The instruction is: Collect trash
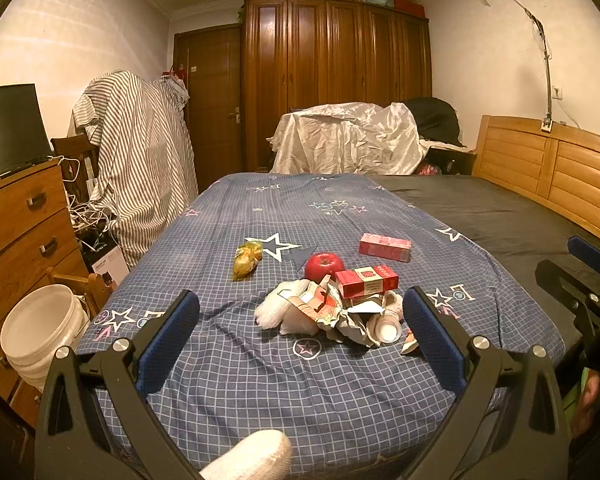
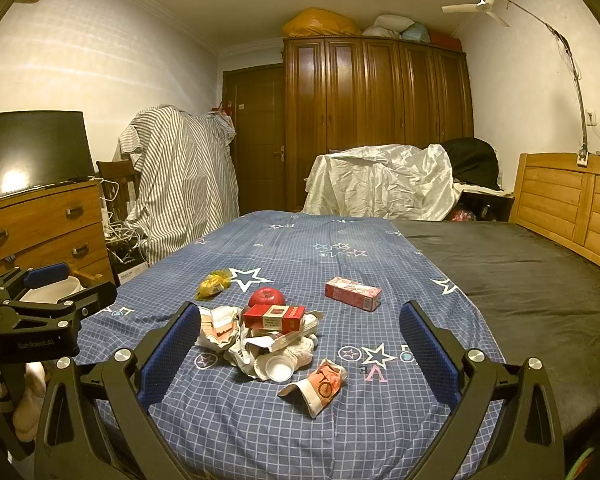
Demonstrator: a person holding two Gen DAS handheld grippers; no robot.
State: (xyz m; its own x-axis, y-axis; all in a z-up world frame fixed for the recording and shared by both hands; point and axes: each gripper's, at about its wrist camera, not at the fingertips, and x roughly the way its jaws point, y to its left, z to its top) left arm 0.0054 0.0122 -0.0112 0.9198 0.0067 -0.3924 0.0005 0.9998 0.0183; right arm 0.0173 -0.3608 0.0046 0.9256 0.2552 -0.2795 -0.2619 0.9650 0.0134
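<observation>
A heap of crumpled paper and wrappers (image 1: 332, 316) lies on the blue checked bedsheet (image 1: 260, 380), with a red carton (image 1: 366, 281) on top and a small white cup (image 1: 389, 330) at its front. A red apple (image 1: 322, 265) sits just behind the heap. A pink box (image 1: 385, 246) lies further back right, a yellow wrapper (image 1: 246, 261) back left. The heap also shows in the right wrist view (image 2: 260, 340), with a torn orange-printed paper cup (image 2: 320, 386) in front. My left gripper (image 1: 300, 332) is open and empty before the heap. My right gripper (image 2: 300, 344) is open and empty, jaws wide around the heap's width.
A white bucket (image 1: 40, 328) stands on the floor left of the bed, beside a wooden dresser (image 1: 16, 224). A wooden headboard (image 1: 552, 168) runs along the right. A black sheet (image 2: 520, 280) covers the bed's right half. Covered furniture and a wardrobe (image 1: 336, 76) stand behind.
</observation>
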